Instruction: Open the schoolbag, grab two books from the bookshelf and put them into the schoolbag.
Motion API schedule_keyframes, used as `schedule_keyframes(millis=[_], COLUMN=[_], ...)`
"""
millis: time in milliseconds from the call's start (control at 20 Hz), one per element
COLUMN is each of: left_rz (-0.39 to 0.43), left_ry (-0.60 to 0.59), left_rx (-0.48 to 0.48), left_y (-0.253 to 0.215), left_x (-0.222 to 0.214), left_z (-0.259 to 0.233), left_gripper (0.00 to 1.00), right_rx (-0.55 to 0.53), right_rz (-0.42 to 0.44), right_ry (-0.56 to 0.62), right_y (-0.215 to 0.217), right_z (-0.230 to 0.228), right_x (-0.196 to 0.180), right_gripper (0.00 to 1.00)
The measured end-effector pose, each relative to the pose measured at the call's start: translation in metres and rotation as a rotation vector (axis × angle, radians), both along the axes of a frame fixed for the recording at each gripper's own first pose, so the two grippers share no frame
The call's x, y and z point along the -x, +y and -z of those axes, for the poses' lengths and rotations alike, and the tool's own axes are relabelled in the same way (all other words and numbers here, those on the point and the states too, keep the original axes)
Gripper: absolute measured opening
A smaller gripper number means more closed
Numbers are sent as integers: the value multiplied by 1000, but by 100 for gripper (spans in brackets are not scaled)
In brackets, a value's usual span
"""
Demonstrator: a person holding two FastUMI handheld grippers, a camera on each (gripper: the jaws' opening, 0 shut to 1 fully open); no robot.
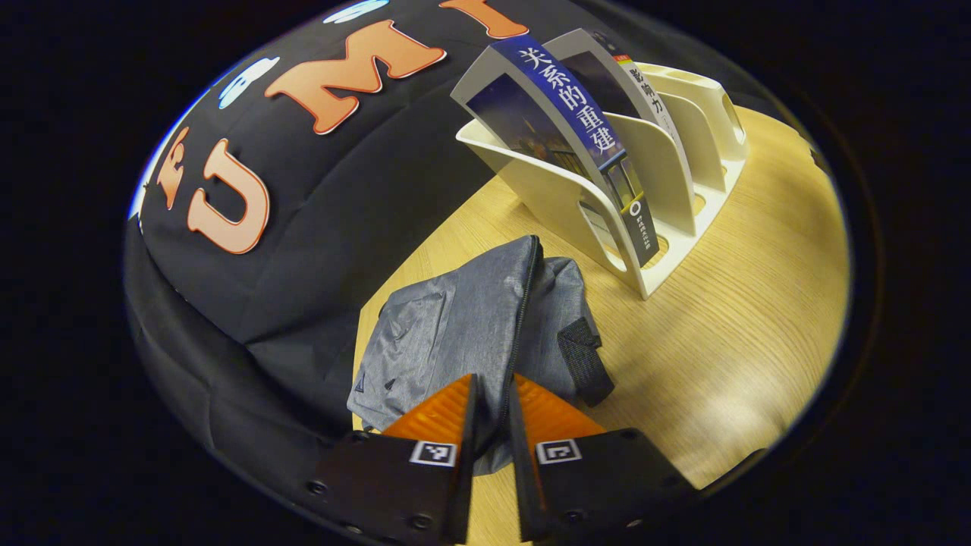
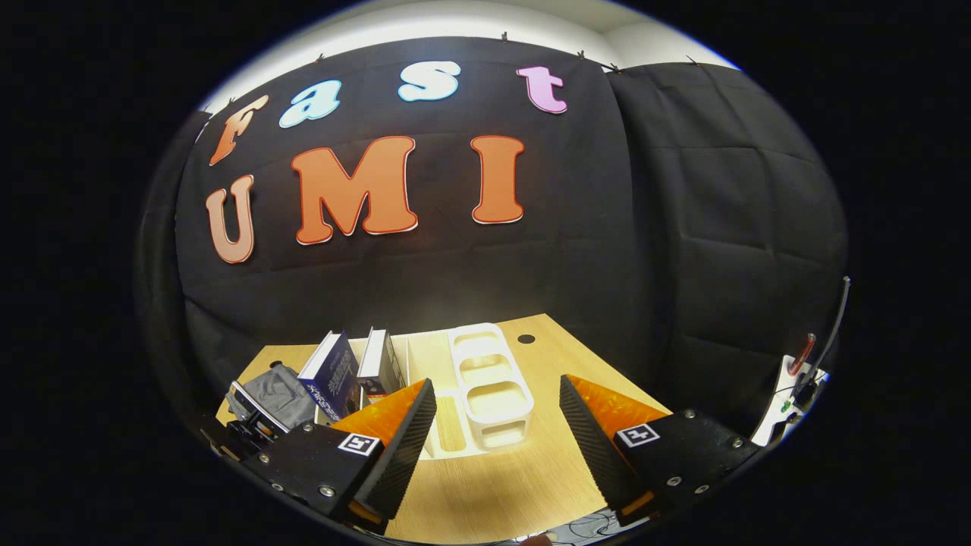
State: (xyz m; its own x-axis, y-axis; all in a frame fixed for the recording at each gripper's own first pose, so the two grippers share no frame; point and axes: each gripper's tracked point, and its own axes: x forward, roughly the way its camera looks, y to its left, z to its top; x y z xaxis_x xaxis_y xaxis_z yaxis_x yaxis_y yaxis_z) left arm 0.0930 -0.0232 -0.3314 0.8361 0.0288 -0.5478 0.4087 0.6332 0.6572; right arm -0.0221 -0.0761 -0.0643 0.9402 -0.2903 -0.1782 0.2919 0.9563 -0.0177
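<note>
1. Table [image 1: 728,334]: light wood-grain surface; it carries the bookshelf and the schoolbag. In the right gripper view the table [image 2: 523,470] shows a small dark round hole near its far edge.
2. Schoolbag [image 1: 455,326]: grey fabric, lying slumped on the table near the black cloth wall, just beside the bookshelf. A dark zipper line runs along its top ridge toward the left gripper. A black strap tab lies on the side that faces the bookshelf. In the right gripper view the schoolbag [image 2: 277,394] sits at the far left, beyond the books.
3. Bookshelf [image 1: 667,167]: cream plastic rack with curved dividers, standing upright on the table. In the right gripper view the bookshelf [image 2: 485,387] lies between the two fingers' line of sight.
4. Blue book [image 1: 576,129]: stands tilted in the compartment nearest the schoolbag, spine outward. In the right gripper view it is the blue book [image 2: 334,375].
5. Second book [image 1: 645,83]: stands in the next compartment behind the blue one.
6. Left gripper [image 1: 491,394]: fingers nearly together, a narrow gap between them, at the schoolbag's zipper ridge. Whether they clamp the fabric cannot be told.
7. Right gripper [image 2: 497,413]: fingers wide apart, holding nothing, above the table and facing the bookshelf.
</note>
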Motion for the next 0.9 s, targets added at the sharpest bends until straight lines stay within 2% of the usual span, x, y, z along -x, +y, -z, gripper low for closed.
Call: schedule_keyframes(millis=[50, 150, 350, 450, 700, 900], left_rz=[-12, -31, -59, -68, -79, -125], left_ry=[11, 35, 204, 244, 178, 104], left_rx=[16, 87, 237, 303, 333, 372], left_y=[1, -1, -1, 1, 23, 48], left_x=[3, 1, 15, 16, -5, -31], left_z=[-5, -14, -39, -55, -120, -161], left_gripper=[10, 5, 2, 1, 1, 1], right_rx=[0, -4, -65, -103, -148, -157], right_rz=[-2, -4, -12, -18, -42, -72], right_ry=[-1, 1, -5, -4, 1, 5], right_y=[-1, -2, -3, -4, 0, 9], right_z=[1, 2, 4, 7, 9, 8], right_x=[0, -1, -1, -2, 0, 5], right_gripper=[97, 97, 97, 98, 97, 97])
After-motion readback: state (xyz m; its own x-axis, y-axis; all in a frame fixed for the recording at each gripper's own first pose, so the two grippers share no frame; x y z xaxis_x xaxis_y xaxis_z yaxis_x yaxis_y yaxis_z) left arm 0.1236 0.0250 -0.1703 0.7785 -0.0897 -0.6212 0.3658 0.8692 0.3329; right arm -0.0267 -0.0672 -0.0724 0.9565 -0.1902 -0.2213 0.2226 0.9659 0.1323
